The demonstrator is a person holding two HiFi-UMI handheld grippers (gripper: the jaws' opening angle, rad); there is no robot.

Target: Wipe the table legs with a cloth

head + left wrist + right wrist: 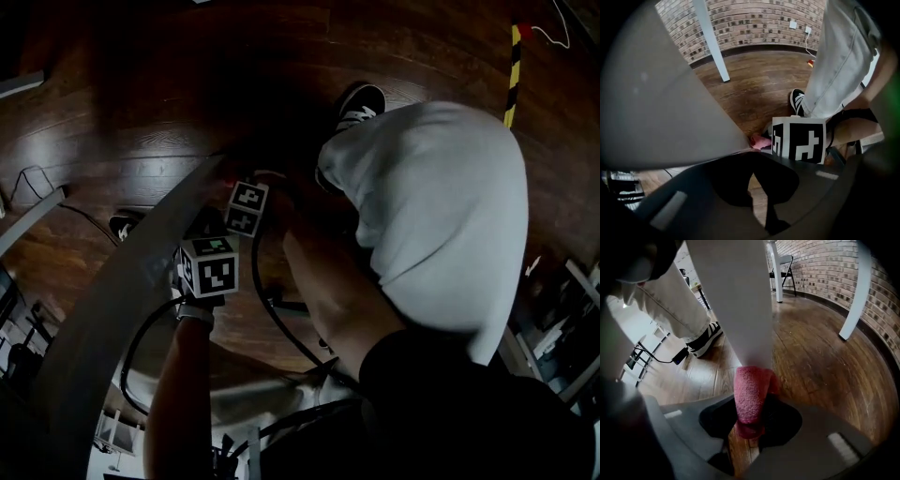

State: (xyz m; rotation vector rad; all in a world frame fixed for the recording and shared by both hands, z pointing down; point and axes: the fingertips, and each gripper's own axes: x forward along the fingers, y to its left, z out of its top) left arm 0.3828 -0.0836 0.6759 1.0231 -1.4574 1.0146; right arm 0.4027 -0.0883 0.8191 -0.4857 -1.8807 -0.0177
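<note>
One cloth (749, 394) sits inside the right gripper (747, 427).

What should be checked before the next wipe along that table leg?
1. Cloth grip: ok. The right gripper is shut on the pink cloth.
2. Cloth contact: ok. The cloth presses against the table leg.
3. Left gripper: ok. Its jaws are together with nothing between them, close beside the leg.
4. Black cable: cannot tell whether it hangs free of the leg.
5. Shoe: ok. It stands off to one side of the leg.
</note>
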